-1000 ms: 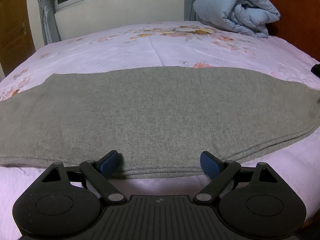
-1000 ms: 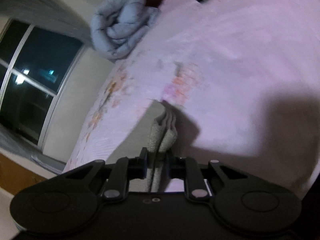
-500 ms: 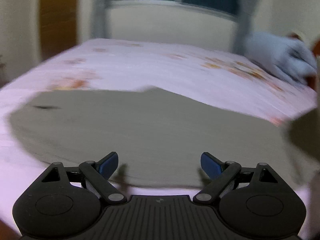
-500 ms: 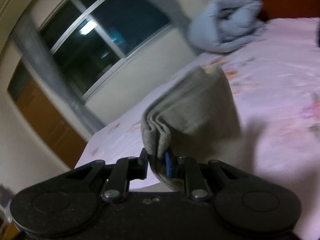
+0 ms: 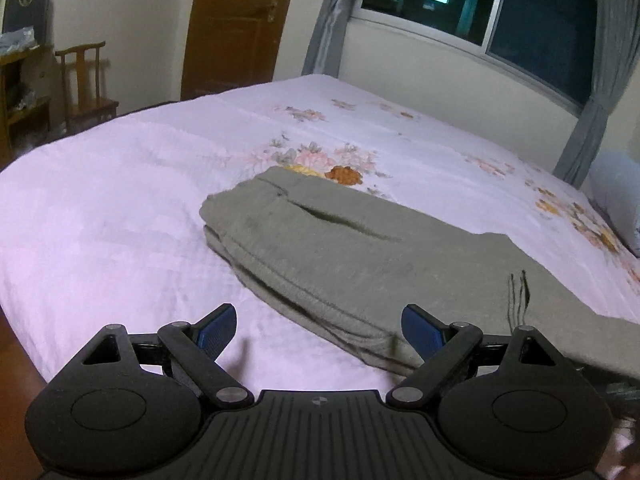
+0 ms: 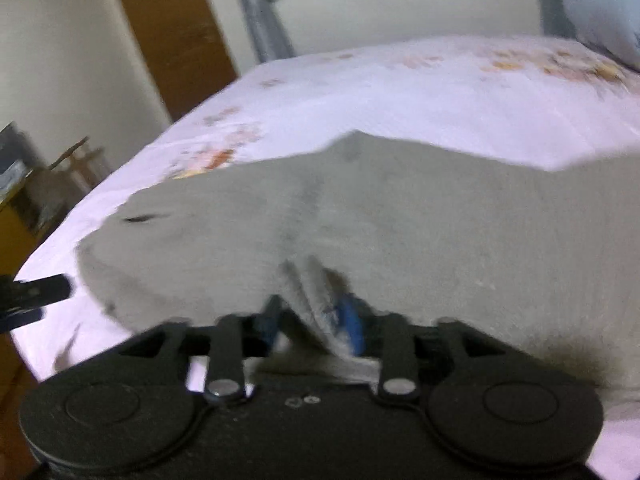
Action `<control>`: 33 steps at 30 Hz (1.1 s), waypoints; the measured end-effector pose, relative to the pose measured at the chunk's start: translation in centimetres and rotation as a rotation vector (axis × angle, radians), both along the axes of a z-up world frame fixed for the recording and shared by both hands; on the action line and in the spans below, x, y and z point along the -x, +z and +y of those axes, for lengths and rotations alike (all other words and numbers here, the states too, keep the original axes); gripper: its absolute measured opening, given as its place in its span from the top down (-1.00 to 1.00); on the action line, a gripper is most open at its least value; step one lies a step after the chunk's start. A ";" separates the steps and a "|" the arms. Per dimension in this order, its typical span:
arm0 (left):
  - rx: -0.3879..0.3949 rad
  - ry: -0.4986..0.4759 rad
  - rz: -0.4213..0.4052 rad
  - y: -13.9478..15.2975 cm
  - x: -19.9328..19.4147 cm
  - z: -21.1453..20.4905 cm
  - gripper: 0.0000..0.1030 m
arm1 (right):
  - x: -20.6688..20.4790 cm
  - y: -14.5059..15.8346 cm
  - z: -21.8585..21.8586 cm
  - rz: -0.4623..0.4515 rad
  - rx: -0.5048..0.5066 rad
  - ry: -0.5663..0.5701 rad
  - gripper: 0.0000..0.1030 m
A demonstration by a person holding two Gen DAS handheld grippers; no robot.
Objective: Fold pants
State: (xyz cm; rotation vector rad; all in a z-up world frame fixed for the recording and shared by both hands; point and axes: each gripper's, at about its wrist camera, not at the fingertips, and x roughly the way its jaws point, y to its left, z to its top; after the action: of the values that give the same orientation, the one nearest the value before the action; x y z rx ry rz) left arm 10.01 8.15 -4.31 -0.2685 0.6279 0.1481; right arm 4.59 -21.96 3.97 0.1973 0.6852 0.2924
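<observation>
The grey pants (image 5: 360,256) lie folded lengthwise on the pink floral bed sheet (image 5: 120,200), waistband end toward the left. My left gripper (image 5: 316,326) is open and empty, just above the pants' near edge. In the right wrist view my right gripper (image 6: 312,320) is shut on the stacked leg-end layers of the grey pants (image 6: 400,220) and holds them over the rest of the garment. The left gripper's tip (image 6: 36,292) shows at the left edge of that view. The right wrist view is blurred.
A wooden door (image 5: 240,24) and a wooden chair (image 5: 86,80) stand beyond the bed's left side. A window with grey curtains (image 5: 592,112) is behind the bed. A rolled blue duvet (image 5: 618,204) lies at the far right.
My right gripper has carried the pants' leg end up and over toward the waistband end. My left gripper has swung left along the pants to the waistband end, still open.
</observation>
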 end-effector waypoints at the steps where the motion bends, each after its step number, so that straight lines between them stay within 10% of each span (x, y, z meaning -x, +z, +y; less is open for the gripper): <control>1: 0.009 -0.002 0.001 -0.3 -0.5 0.0 -0.73 | 0.9 0.9 -0.4 -0.053 0.001 0.001 -0.20; 6: 0.024 -0.033 0.011 -0.7 -1.4 -1.5 -0.73 | 1.4 2.9 -1.9 -0.124 -0.014 -0.056 0.27; 10: 0.022 -0.047 0.013 -0.5 -1.2 -2.1 -0.74 | -1.4 -0.4 -0.9 0.038 0.021 -0.042 0.67; 17: 0.041 -0.035 0.037 -1.1 -1.1 -1.7 -0.77 | -0.7 -0.6 -1.4 0.061 0.013 0.078 0.73; 22: 0.029 -0.040 0.035 -1.0 -1.1 -1.9 -0.83 | 1.4 2.2 -10.3 -0.085 -0.034 -0.191 0.52; 26: 0.018 -0.070 0.039 -0.8 -1.6 -3.3 -0.84 | -2.2 0.7 -17.6 0.059 -0.021 -0.349 0.61; 28: 0.017 -0.086 0.035 -0.5 -1.6 -3.9 -0.84 | -3.4 -1.0 -21.3 0.165 -0.112 -0.417 1.00; 33: -0.003 -0.082 0.024 0.1 -1.5 -4.0 -0.87 | -2.8 1.5 -22.6 0.040 -0.209 -0.434 0.72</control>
State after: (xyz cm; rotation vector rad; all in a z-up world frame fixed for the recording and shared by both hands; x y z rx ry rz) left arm 11.48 4.13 -4.25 -0.2377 0.6618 0.0736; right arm 7.43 -44.60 5.42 0.5441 0.6331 -0.0576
